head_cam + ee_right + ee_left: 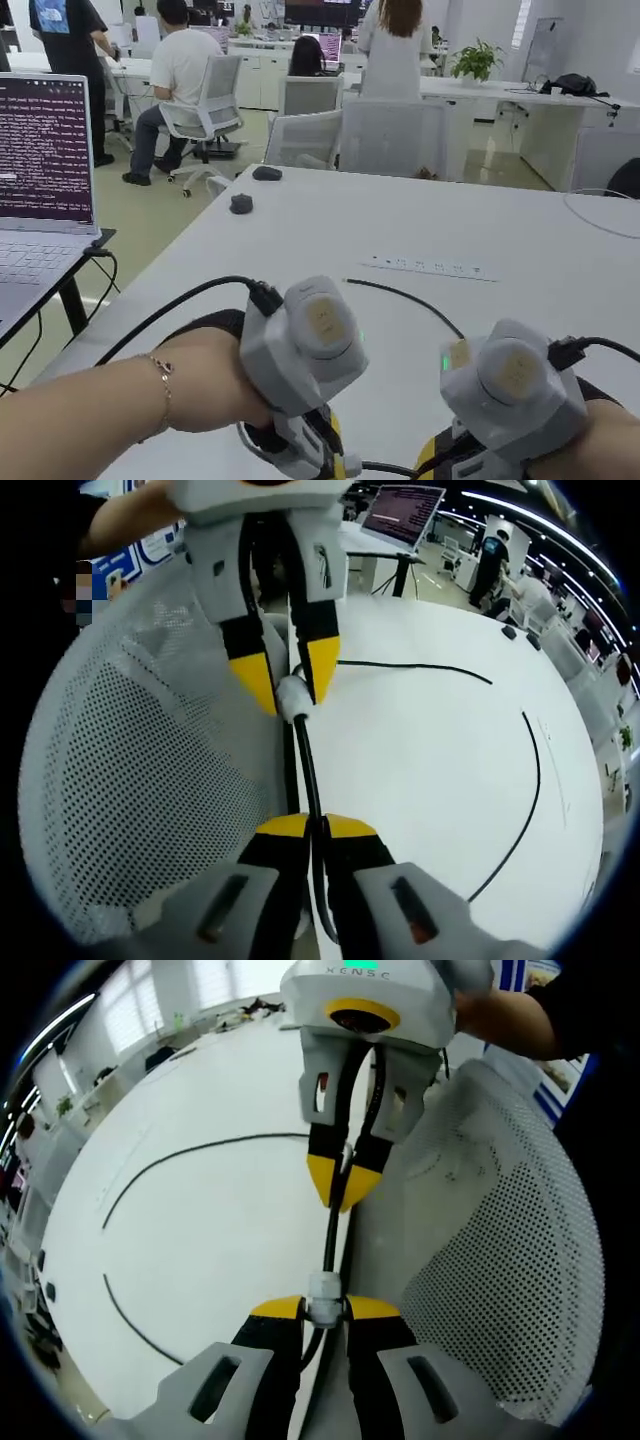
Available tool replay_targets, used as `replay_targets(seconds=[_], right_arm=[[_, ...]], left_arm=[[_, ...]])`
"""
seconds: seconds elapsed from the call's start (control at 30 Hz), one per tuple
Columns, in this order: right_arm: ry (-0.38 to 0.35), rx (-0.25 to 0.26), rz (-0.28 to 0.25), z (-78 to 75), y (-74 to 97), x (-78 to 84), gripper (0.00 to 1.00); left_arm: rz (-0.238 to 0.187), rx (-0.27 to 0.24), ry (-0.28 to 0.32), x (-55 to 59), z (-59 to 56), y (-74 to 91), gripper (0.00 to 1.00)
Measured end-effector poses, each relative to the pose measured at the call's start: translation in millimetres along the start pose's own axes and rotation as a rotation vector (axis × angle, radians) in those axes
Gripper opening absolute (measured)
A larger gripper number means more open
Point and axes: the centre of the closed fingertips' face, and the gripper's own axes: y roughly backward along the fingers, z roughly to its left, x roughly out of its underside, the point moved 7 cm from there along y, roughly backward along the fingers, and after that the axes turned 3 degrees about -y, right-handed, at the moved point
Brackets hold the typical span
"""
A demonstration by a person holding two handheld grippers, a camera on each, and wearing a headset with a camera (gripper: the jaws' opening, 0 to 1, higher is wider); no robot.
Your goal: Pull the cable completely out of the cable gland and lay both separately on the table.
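Left gripper [326, 1308] clamps the white gland [325, 1290]; right gripper [316, 826] pinches the black cable [305, 765] leaving it, above a white counter [500, 230]. Laptop [45, 150] text is unreadable. Open office with people [185, 70].

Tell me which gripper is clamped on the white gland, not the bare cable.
The left gripper: the white gland sits between its jaws, while the right gripper pinches the black cable alone.
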Motion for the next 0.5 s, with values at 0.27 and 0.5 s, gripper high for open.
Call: replay_targets(seconds=[0.27, 0.5], right_arm=[[-0.076, 0.034, 0.069, -5.3, 0.7, 36.5, 0.04], [-0.103, 0.029, 0.064, 5.5, 6.9, 11.4, 0.26]], left_arm=[[-0.022, 0.020, 0.042, 2.5, -1.6, 1.3, 0.16], [-0.045, 0.012, 0.042, -5.5, 0.2, 4.0, 0.16]])
